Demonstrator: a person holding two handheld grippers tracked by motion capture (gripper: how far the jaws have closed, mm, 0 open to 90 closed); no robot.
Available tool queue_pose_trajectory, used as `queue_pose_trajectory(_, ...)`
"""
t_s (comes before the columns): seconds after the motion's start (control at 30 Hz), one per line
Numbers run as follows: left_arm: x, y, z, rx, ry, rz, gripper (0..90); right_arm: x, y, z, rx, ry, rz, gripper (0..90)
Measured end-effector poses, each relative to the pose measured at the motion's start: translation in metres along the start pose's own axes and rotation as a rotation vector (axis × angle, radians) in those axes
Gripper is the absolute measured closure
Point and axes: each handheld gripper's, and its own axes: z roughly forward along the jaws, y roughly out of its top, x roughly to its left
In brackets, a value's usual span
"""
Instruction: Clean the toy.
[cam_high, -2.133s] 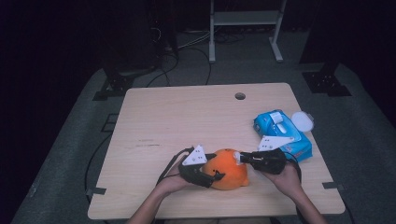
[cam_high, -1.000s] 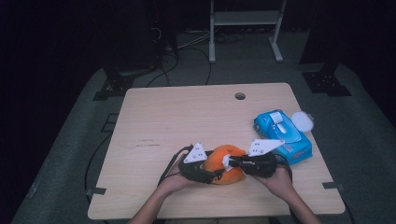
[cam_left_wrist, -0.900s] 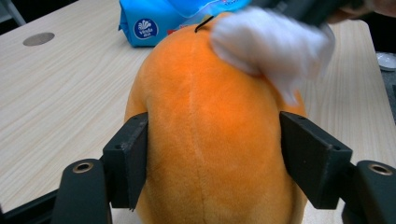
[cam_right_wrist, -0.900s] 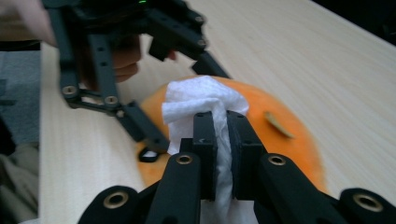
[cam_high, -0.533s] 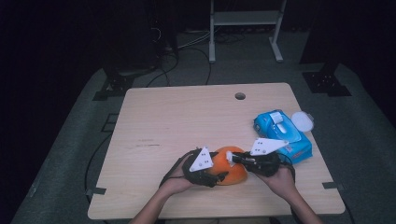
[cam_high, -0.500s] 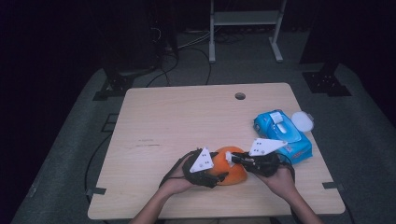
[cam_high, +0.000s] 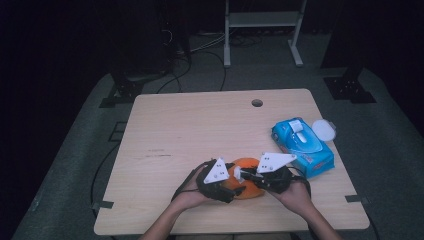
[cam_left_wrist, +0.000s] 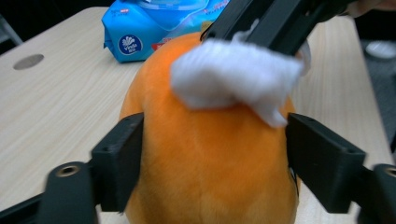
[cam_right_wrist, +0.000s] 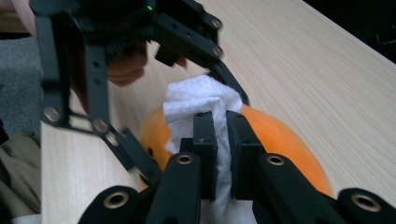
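Left gripper (cam_left_wrist: 210, 154) jaws just widened, still bracketing the orange toy (cam_left_wrist: 205, 158); right gripper (cam_right_wrist: 222, 140), at frame centre, pinches wipe (cam_right_wrist: 198, 100) atop it.

A pale wooden table (cam_high: 200, 130) with a round hole (cam_high: 257, 103) is carrying an orange plush ball (cam_high: 246, 166) near its front edge, a blue wipes pack (cam_high: 305, 147) lying at the right, a white lid (cam_high: 324, 129) just beside it.

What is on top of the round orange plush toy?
A white wipe, pinched in the right gripper, rests on the round orange plush toy. The plush under the wipe is covered. The left gripper flanks the toy.
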Motion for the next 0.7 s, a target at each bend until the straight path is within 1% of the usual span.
queue_pose_trajectory(0.03, 0.000, 0.000, 0.000, 0.000, 0.000, 0.000, 19.6, 0.000, 0.000, 0.000, 0.000, 0.000, 0.000, 82.7)
queue_pose_trajectory(0.07, 0.004, -0.001, -0.001, -0.008, -0.003, -0.031, 19.6, -0.002, -0.001, -0.001, 0.004, -0.006, 0.005, 82.7)
queue_pose_trajectory(0.1, 0.009, -0.002, -0.002, -0.010, -0.011, -0.067, 16.7, -0.006, -0.004, -0.003, 0.007, -0.020, 0.015, 82.7)
queue_pose_trajectory(0.13, 0.014, -0.003, -0.002, -0.020, -0.027, -0.125, 15.6, -0.013, -0.010, -0.005, -0.001, -0.023, 0.046, 82.7)
queue_pose_trajectory(0.17, 0.014, -0.003, -0.002, -0.020, -0.027, -0.125, 16.0, -0.013, -0.010, -0.005, -0.001, -0.023, 0.046, 82.7)
queue_pose_trajectory(0.2, 0.013, -0.004, -0.001, -0.025, -0.034, -0.129, 19.0, -0.017, -0.013, -0.006, -0.006, -0.016, 0.067, 82.7)
queue_pose_trajectory(0.23, 0.013, -0.004, -0.001, -0.025, -0.034, -0.129, 21.7, -0.017, -0.013, -0.006, -0.006, -0.016, 0.067, 82.7)
queue_pose_trajectory(0.27, 0.011, -0.003, -0.001, -0.020, -0.027, -0.113, 23.8, -0.015, -0.011, -0.006, 0.002, -0.023, 0.057, 82.7)
queue_pose_trajectory(0.3, 0.008, 0.000, -0.001, -0.016, -0.020, -0.083, 24.7, -0.012, -0.008, -0.006, 0.004, -0.026, 0.049, 82.7)
queue_pose_trajectory(0.33, 0.005, 0.002, 0.000, -0.020, -0.017, -0.066, 25.2, -0.010, -0.007, -0.006, 0.002, -0.023, 0.042, 82.7)
queue_pose_trajectory(0.37, 0.005, 0.002, 0.000, -0.020, -0.017, -0.066, 25.8, -0.007, -0.003, -0.005, -0.003, -0.011, 0.031, 82.7)
queue_pose_trajectory(0.4, -0.002, 0.006, 0.003, -0.019, -0.005, -0.009, 27.0, -0.004, 0.000, -0.003, -0.010, 0.007, 0.020, 82.7)
queue_pose_trajectory(0.47, -0.010, 0.009, 0.004, -0.007, 0.004, 0.059, 27.7, 0.003, 0.007, 0.001, -0.008, 0.031, -0.009, 82.7)
queue_pose_trajectory(0.5, -0.010, 0.009, 0.004, -0.007, 0.004, 0.059, 27.8, 0.006, 0.009, 0.002, 0.001, 0.031, -0.026, 82.7)
queue_pose_trajectory(0.53, -0.012, 0.008, 0.003, 0.000, 0.005, 0.073, 28.4, 0.006, 0.010, 0.003, 0.010, 0.031, -0.038, 82.7)
queue_pose_trajectory(0.63, -0.009, 0.005, 0.001, -0.003, -0.006, 0.066, 29.4, 0.002, 0.007, 0.001, 0.006, 0.030, -0.025, 82.7)
queue_pose_trajectory(0.67, -0.008, 0.004, 0.001, -0.003, -0.010, 0.059, 29.4, -0.001, 0.005, -0.002, 0.007, 0.019, -0.017, 82.7)
queue_pose_trajectory(0.7, -0.007, 0.003, 0.001, -0.008, -0.014, 0.046, 29.4, -0.005, 0.002, -0.006, 0.011, -0.004, -0.012, 82.7)
